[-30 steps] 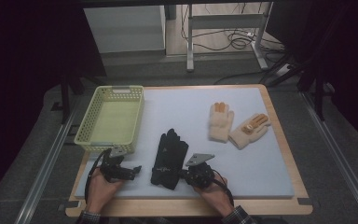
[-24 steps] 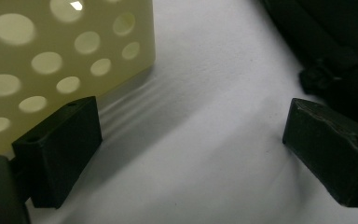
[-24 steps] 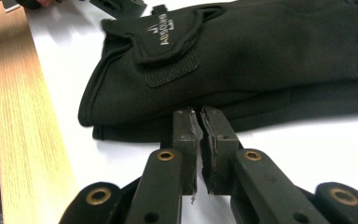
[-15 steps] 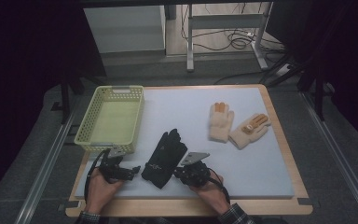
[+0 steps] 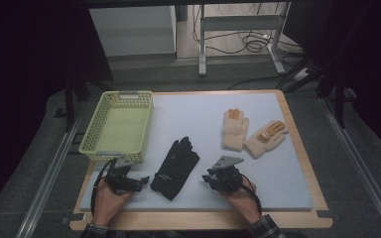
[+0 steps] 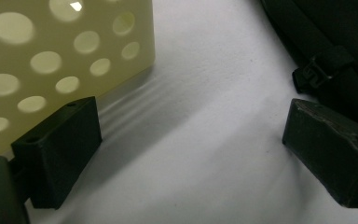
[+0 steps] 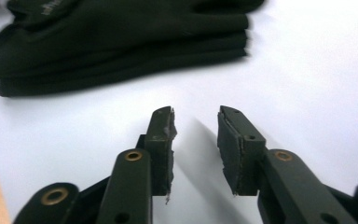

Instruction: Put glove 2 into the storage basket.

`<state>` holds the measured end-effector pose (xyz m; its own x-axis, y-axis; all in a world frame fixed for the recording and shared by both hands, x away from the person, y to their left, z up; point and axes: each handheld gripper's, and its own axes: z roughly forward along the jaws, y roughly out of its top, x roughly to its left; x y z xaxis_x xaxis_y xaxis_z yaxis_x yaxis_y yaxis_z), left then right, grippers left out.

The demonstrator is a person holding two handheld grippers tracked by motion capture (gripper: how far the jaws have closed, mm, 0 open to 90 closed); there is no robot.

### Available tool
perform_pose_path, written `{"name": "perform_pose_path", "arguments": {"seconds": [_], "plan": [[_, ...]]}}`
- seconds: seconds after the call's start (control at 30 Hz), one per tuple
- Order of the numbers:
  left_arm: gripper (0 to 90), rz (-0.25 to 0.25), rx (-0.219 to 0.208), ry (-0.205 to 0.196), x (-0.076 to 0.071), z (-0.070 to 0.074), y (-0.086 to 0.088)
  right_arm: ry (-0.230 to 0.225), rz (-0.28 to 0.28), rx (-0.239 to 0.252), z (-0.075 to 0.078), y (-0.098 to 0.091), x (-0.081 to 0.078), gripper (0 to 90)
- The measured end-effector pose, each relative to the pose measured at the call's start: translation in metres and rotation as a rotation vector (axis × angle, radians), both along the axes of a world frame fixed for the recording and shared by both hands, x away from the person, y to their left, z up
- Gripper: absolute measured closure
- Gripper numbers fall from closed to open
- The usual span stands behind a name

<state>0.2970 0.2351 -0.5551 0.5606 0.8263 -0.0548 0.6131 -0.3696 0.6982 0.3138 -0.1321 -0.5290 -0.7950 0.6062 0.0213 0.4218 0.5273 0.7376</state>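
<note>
Two grippers sit low on the table (image 5: 297, 163), one in each hand. From the high view I see the black gloves (image 5: 175, 167) lying flat on the white mat, between my left gripper (image 5: 140, 181) and my right gripper (image 5: 207, 179). They are near the front edge, just below the yellow-green basket (image 5: 92, 144).

My right gripper's jaws have just been opening. In the right gripper view they stand a little way apart with nothing between them, and the black gloves (image 7: 121, 37) lie past the tips, not touching. That view shows the gloves are a stacked pair (from above they look like one).

My left gripper's jaws are wide apart, with bare mat between them. In the left gripper view the basket wall (image 6: 51, 56), full of round holes, stands just beside one jaw, and a small strap on the gloves (image 6: 321, 70) sits near the other.

Two tan gloves (image 5: 250, 133) lie well apart, farther back on the right.
</note>
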Motion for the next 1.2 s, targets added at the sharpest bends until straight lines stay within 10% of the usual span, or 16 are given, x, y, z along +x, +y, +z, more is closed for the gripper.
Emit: {"name": "perform_pose_path", "arguments": {"seconds": [0.73, 1.2], "plan": [[4.6, 0.001, -0.003, 0.0, 0.0, 0.0, 0.0, -0.032, -0.236, -0.049, 0.006, -0.098, 0.016, 30.7], [3.2, -0.009, -0.019, 0.008, 0.001, 0.0, 0.002, -0.049, -0.264, -0.052, -0.003, -0.111, 0.017, 23.7]]}}
